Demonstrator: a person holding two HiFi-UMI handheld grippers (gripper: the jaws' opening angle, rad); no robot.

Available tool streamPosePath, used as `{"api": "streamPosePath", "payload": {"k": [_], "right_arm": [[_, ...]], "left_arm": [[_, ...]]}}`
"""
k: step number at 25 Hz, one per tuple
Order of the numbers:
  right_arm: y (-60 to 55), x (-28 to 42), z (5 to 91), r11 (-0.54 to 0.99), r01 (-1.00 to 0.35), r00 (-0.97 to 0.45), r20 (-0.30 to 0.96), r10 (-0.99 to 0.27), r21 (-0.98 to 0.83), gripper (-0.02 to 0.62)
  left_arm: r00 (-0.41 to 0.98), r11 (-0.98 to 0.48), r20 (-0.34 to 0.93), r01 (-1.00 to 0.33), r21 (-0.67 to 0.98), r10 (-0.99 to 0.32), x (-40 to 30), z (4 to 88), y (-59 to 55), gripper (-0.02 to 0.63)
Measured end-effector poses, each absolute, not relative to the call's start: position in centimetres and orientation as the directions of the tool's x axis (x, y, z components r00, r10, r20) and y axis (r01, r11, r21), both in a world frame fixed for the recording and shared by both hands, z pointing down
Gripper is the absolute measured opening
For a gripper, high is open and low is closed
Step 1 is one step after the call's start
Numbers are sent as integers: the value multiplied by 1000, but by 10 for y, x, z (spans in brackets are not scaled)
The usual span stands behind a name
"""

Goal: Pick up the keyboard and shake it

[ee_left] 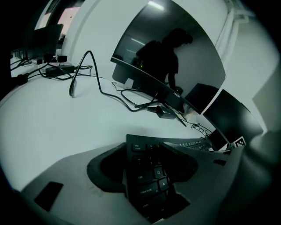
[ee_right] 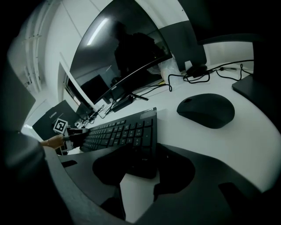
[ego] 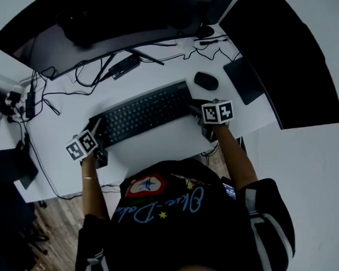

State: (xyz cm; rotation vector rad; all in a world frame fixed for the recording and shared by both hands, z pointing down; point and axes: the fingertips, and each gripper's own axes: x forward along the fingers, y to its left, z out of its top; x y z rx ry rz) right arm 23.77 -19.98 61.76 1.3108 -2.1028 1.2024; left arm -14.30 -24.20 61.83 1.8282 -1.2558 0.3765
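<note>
Now I am at the gripping step, and the lift has not begun yet. On the left, my left gripper [ego: 98, 131] has the left end of the keyboard [ego: 147, 111] between its jaws. In the left gripper view the two dark pads sit close against that end, near the esc and tab keys, so I judge this side is already clamped. The keyboard lies flat on the white desk [ego: 158, 144], in front of the big monitor [ego: 92, 27], with its long side turned a little, the right end farther from me. It is a black, thin and long board with low keys. I think it is stiff and light, but because it is long it may twist if only one end is held well. On the right, my right gripper [ego: 198, 114] stands partly closed around the near right corner. In the right gripper view the corner fills the gap between the pads, and they seem to press on it. The mouse [ego: 205, 81] rests just beside this end, not touching it. The next move calls for raising both ends together and level, clear of the mouse and the cables, and only then shaking.
</note>
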Motion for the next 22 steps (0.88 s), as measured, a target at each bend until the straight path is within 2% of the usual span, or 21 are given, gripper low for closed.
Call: {"api": "streamPosePath", "payload": {"k": [8,13,22], "right_arm": [[-200,237,603,201,-856,-483,596,-641,-477,152],[-211,243,576,195,-845,-454,477,-753,-498,133],[-219,251,523,260,-845,-425,292,-857,-466,126]], "left_arm": [[437,-181,594,-879,441,-676,-148,591,-245,222],[432,-221,546,-885,409,-718,-147,562,-251,216],[448,-339,398,-886,315,-801,-142,493,-258,210]]}}
